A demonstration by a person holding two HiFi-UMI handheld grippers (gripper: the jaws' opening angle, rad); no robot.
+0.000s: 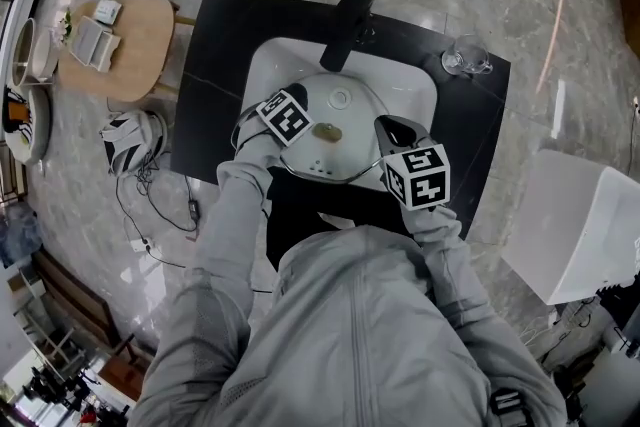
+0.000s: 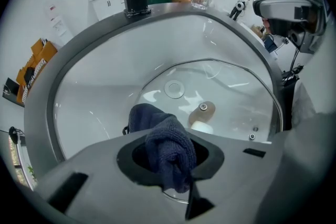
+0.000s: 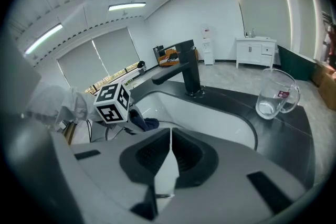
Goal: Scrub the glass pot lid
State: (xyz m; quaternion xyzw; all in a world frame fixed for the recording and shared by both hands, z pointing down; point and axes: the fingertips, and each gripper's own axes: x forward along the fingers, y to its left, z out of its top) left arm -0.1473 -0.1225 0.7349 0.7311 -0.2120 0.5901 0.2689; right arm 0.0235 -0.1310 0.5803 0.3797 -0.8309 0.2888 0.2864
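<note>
Scrubbing wants light circular strokes from the left gripper (image 2: 170, 162), clamped on its blue cloth (image 2: 155, 120), across the glass pot lid (image 2: 231, 94) in the sink (image 2: 100, 81), while the closed right gripper (image 3: 169, 162) apparently pinches its rim.

Black counter (image 1: 215, 65), white sink (image 1: 272, 65) (lid (image 1: 345, 130) inside), faucet (image 1: 345, 25), glass mug (image 1: 466, 57)

Lid (image 1: 352, 143) in sink (image 1: 268, 57), faucet (image 1: 345, 23) behind it, mug (image 1: 467, 57) on counter (image 1: 220, 45) right of faucet
</note>
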